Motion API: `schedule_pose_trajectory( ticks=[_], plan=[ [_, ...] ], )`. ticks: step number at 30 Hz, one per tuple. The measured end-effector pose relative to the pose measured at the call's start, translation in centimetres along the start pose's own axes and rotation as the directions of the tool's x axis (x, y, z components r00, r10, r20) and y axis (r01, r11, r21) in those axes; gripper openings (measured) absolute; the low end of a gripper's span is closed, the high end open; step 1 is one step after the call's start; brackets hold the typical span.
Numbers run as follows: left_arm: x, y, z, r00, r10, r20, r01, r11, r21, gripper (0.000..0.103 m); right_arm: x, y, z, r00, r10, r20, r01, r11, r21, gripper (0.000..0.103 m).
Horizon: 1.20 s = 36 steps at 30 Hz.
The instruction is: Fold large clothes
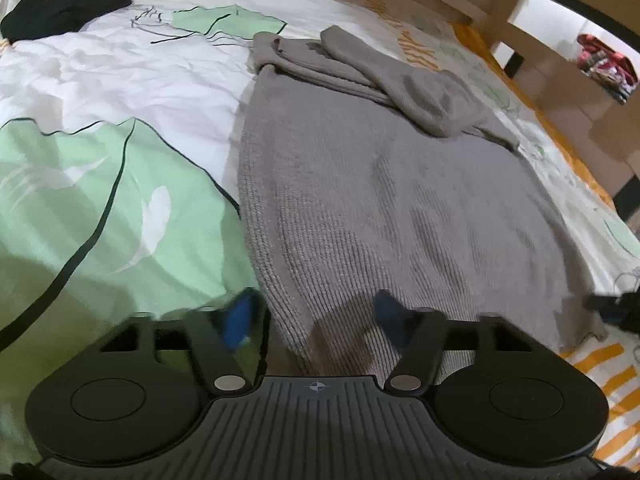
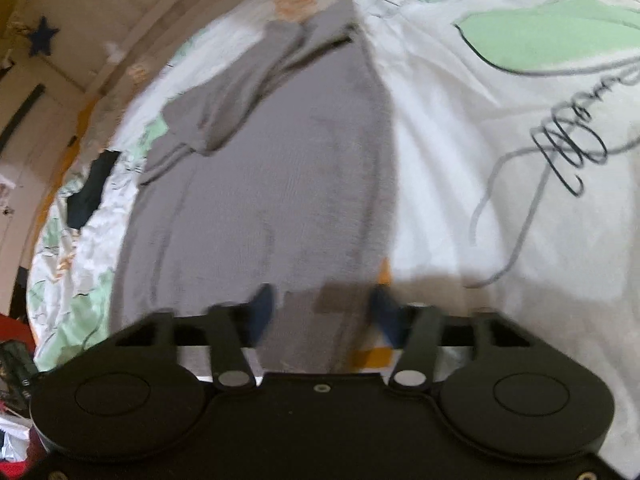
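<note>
In the left wrist view, a black garment [image 1: 68, 10] is lying at the far left on the white and green duvet [image 1: 100, 200]. Further right, the grey knitted sweater [image 1: 380, 200] is lying flat and lengthwise on the bed. Its near hem is reaching down to the tongs, and its sleeves [image 1: 400, 80] are lying folded across the far end. The left gripper [image 1: 316, 316] is hovering over the sweater's near left corner. One blue fingertip [image 1: 240, 320] is sitting just outside the knit's left edge, above the duvet, and the other is sitting over the knit. The jaws are standing about half wide with the hem edge between them. The cloth is lying flat there and nothing is looking pinched.

In the right wrist view, which is blurred, a dark cloth [image 2: 90, 192] is lying at the left on the bedding. The sweater [image 2: 260, 180] is filling the middle, and plain white duvet [image 2: 480, 140] is spreading to the right. The right gripper [image 2: 322, 312] is hanging over the near right corner of the hem. Its jaws are also standing part way apart, astride the cloth, with the right fingertip [image 2: 384, 312] sitting at the sweater's right edge. No grip is showing.
</note>
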<state>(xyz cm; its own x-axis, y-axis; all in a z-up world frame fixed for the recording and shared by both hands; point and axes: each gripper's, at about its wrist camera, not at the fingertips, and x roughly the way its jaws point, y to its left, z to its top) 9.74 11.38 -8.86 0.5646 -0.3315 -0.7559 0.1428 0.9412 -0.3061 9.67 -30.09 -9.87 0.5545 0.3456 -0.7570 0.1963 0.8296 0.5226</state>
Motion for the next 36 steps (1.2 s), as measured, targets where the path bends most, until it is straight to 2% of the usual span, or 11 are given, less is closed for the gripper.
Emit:
schedule_pose_trajectory(
  ticks=[1, 2, 3, 4, 10, 15, 19, 21, 24, 31, 36],
  plan=[
    [0.0, 0.0, 0.1, 1.000, -0.001, 0.000, 0.001, 1.000, -0.004, 0.047, 0.3, -0.1, 0.0, 1.000, -0.001, -0.016, 0.001, 1.000, 0.010, 0.038],
    [0.0, 0.1, 0.1, 1.000, 0.001, 0.004, -0.001, 1.000, -0.006, 0.029, 0.6, -0.2, 0.0, 1.000, -0.002, -0.030, 0.003, 1.000, 0.013, 0.034],
    [-0.1, 0.1, 0.2, 1.000, 0.006, 0.009, -0.005, 1.000, -0.012, 0.011, 0.7, -0.1, 0.0, 0.999, -0.007, -0.040, 0.007, 1.000, 0.007, 0.016],
    [-0.2, 0.4, 0.2, 1.000, -0.009, 0.015, 0.010, 1.000, -0.026, 0.008, 0.8, 0.1, -0.1, 0.999, -0.011, -0.048, 0.010, 1.000, -0.007, 0.016],
    [-0.8, 1.3, 0.2, 1.000, -0.019, 0.025, 0.021, 0.995, -0.097, 0.007, -2.6, 2.1, 1.3, 0.991, -0.135, -0.008, 0.129, 0.964, -0.233, 0.014],
    [-0.8, 1.0, 0.3, 1.000, 0.016, 0.027, -0.014, 0.996, -0.085, 0.008, -1.4, 2.4, 0.4, 0.970, -0.209, -0.121, 0.160, 0.931, -0.327, 0.023],
    [-1.2, 1.7, 0.3, 0.999, 0.022, 0.034, -0.018, 0.992, -0.122, 0.008, -2.0, 1.4, 0.2, 0.989, -0.086, -0.121, 0.058, 0.974, -0.218, 0.050],
    [-1.3, 1.6, 0.3, 0.998, 0.041, 0.046, -0.035, 0.992, -0.122, 0.008, -2.3, 0.6, 0.7, 0.994, -0.055, -0.099, 0.040, 0.989, -0.145, 0.050],
    [-1.2, 1.5, 0.3, 0.998, 0.041, 0.040, -0.036, 0.993, -0.116, 0.008, -2.0, -0.2, 1.1, 0.993, -0.088, -0.084, 0.078, 0.989, -0.122, 0.048],
    [-0.1, 1.3, 0.6, 1.000, 0.020, -0.004, -0.021, 0.996, -0.088, 0.012, 1.6, 0.4, 1.7, 0.981, -0.077, -0.176, 0.054, 0.990, -0.131, 0.052],
    [0.9, 0.9, 1.0, 0.999, -0.031, -0.028, 0.030, 0.997, -0.066, 0.039, 2.8, 1.5, 1.5, 0.979, -0.066, -0.194, 0.034, 0.986, -0.162, 0.061]
  ],
)
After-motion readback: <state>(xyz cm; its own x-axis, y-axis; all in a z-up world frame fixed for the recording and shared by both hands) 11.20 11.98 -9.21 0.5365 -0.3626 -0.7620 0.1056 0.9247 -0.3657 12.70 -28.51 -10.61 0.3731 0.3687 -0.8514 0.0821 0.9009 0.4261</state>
